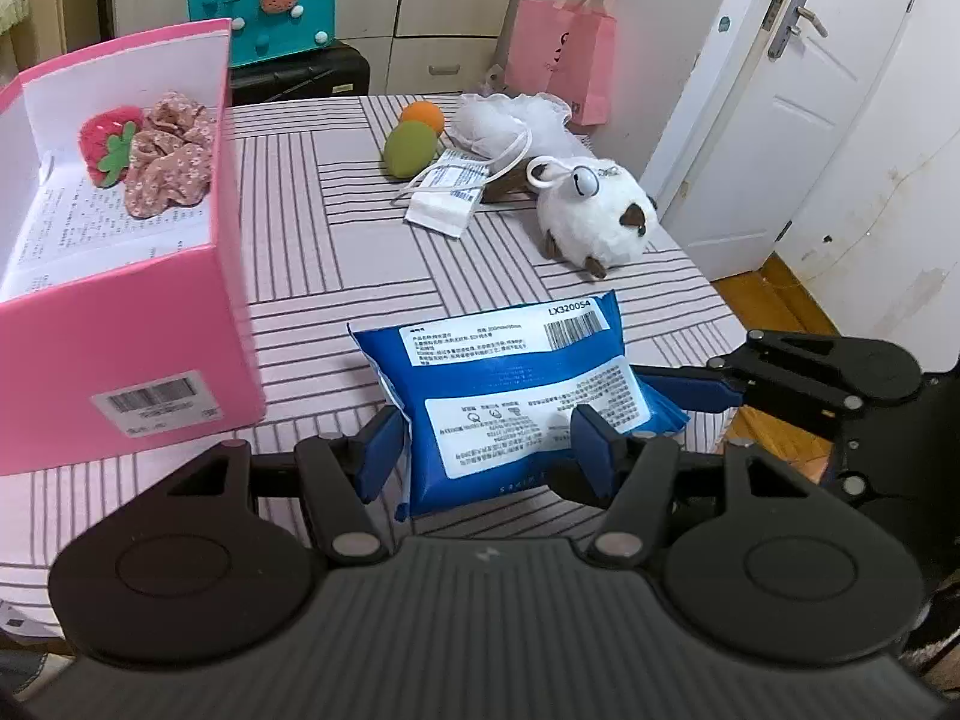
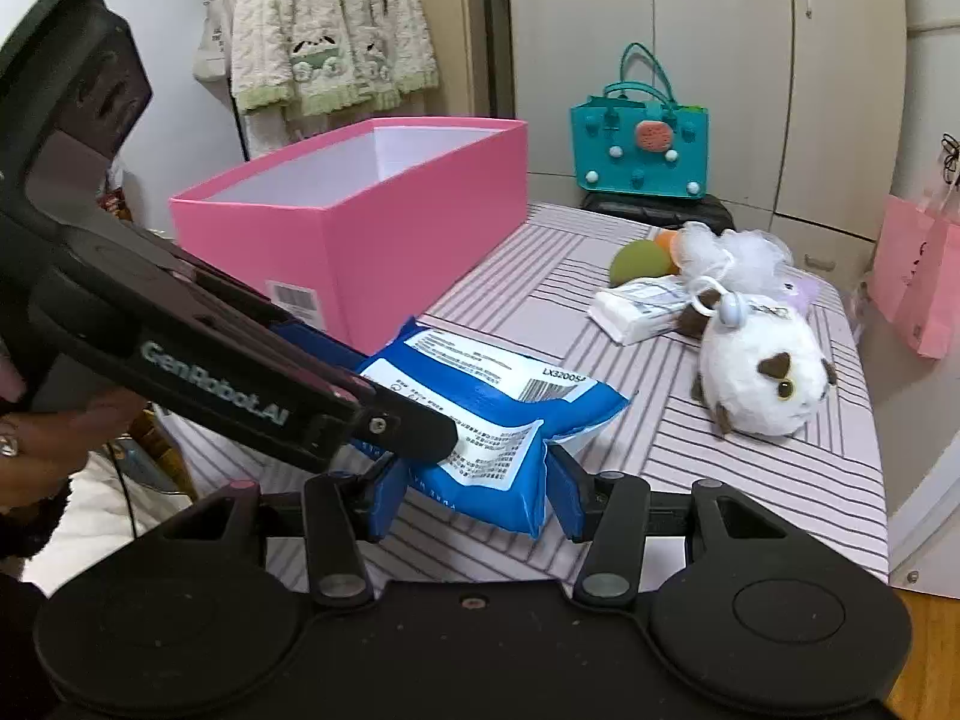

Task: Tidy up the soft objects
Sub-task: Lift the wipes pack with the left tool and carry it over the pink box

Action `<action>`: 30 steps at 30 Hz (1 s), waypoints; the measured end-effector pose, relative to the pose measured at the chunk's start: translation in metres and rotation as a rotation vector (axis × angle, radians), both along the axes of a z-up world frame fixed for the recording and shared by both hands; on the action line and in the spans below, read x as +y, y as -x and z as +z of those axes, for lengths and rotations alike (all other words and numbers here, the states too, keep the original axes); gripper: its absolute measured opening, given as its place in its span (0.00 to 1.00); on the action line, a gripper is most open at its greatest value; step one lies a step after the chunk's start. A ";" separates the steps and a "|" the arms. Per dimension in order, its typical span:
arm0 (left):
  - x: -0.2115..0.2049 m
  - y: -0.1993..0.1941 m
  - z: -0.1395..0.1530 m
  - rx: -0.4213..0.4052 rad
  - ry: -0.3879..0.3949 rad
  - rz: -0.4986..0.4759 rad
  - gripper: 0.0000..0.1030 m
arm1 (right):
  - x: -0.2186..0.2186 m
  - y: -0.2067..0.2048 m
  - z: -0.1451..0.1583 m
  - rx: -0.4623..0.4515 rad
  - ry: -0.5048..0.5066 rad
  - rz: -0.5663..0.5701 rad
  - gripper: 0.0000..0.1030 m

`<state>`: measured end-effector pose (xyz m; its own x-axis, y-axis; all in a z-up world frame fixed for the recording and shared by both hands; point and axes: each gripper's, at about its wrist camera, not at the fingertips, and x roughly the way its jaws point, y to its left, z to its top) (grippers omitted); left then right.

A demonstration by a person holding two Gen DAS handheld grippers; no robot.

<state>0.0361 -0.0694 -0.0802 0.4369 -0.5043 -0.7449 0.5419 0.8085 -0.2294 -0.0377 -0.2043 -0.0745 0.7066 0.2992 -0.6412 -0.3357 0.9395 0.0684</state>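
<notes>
A blue soft pack (image 1: pixel 504 384) with white labels hangs just above the striped tablecloth, held from two sides. My left gripper (image 1: pixel 489 444) is shut on its near end, blue pads pressing both faces. My right gripper (image 2: pixel 474 495) is shut on the pack (image 2: pixel 480 414) at its other end. In the left wrist view the right gripper's fingers (image 1: pixel 690 390) reach in from the right. The pink box (image 1: pixel 150 330) stands to the left and holds a strawberry plush (image 1: pixel 108 144) and a floral scrunchie (image 1: pixel 171 156).
Farther back on the table (image 1: pixel 336 240) lie a white plush toy (image 1: pixel 600 216), a white tissue pack (image 1: pixel 447 195), a green ball (image 1: pixel 411 150), an orange ball (image 1: pixel 422 115) and a white frilly item (image 1: pixel 510 120). A teal bag (image 2: pixel 639 150) and pink paper bag (image 1: pixel 561 60) stand behind.
</notes>
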 end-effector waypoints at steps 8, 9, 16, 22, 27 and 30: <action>0.020 0.009 0.016 0.010 0.006 -0.003 0.58 | 0.014 0.008 0.017 -0.011 0.002 0.035 0.54; 0.022 0.010 0.020 0.007 0.008 -0.007 0.58 | 0.015 0.009 0.020 -0.015 0.002 0.041 0.54; 0.042 0.016 0.043 -0.002 -0.008 -0.047 0.58 | 0.028 0.017 0.037 -0.034 0.002 0.099 0.54; 0.062 0.024 0.065 -0.042 -0.015 -0.043 0.58 | 0.044 0.016 0.057 -0.053 -0.001 0.143 0.54; 0.080 0.030 0.082 -0.089 -0.020 -0.024 0.58 | 0.059 0.008 0.071 -0.050 -0.009 0.176 0.54; 0.091 0.032 0.092 -0.114 -0.027 -0.012 0.58 | 0.069 0.001 0.078 -0.059 -0.003 0.199 0.54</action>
